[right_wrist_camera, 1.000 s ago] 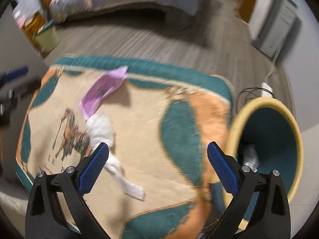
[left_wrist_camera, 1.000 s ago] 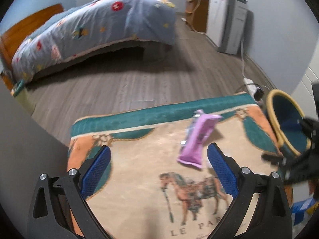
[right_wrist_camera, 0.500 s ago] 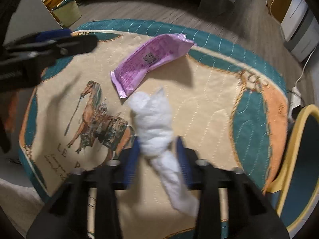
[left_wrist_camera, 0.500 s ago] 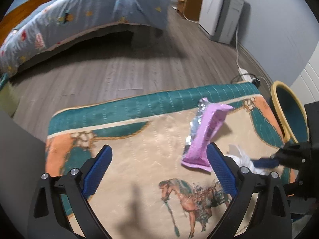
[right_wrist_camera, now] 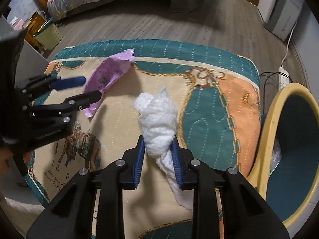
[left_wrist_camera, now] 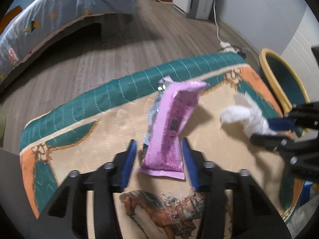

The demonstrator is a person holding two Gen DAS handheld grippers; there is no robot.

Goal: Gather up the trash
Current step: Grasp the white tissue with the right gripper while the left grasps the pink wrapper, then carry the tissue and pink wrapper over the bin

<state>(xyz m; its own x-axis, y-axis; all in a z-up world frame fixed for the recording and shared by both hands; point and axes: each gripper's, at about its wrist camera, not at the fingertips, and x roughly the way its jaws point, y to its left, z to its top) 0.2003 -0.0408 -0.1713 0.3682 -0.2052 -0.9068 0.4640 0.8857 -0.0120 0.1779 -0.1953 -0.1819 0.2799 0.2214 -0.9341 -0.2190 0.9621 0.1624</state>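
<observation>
Your right gripper [right_wrist_camera: 157, 159] has its blue fingers [right_wrist_camera: 139, 159] squeezed close on the white tissue wad [right_wrist_camera: 157, 123]. The wad sticks out in front of the pads, and a thin tail hangs down below them. Your left gripper [left_wrist_camera: 159, 159] has its fingers [left_wrist_camera: 128, 163] partly open, one on each side of the purple snack wrapper [left_wrist_camera: 171, 131]. I cannot tell if they pinch it yet; the picture is blurry there.

Both bits of trash are over the quilted horse-print cover [right_wrist_camera: 209, 103], which is teal, peach and cream. The wrapper stands up from it in a curve, with its shiny silver inside showing. The wad is near the middle of the cover.

To do this step well, squeeze the left fingers low on the wrapper, where it is flat, because the thin foil may slip or bend away. Hold the wad softly but tight, and watch the loose tail so it does not drag on the cover.

The yellow-rimmed bin [right_wrist_camera: 279, 139] stands just beside the cover on your right. It is dark teal inside. Something clear and crinkly lies low in it, maybe plastic. Carry the wad over the rim before you let go.
</observation>
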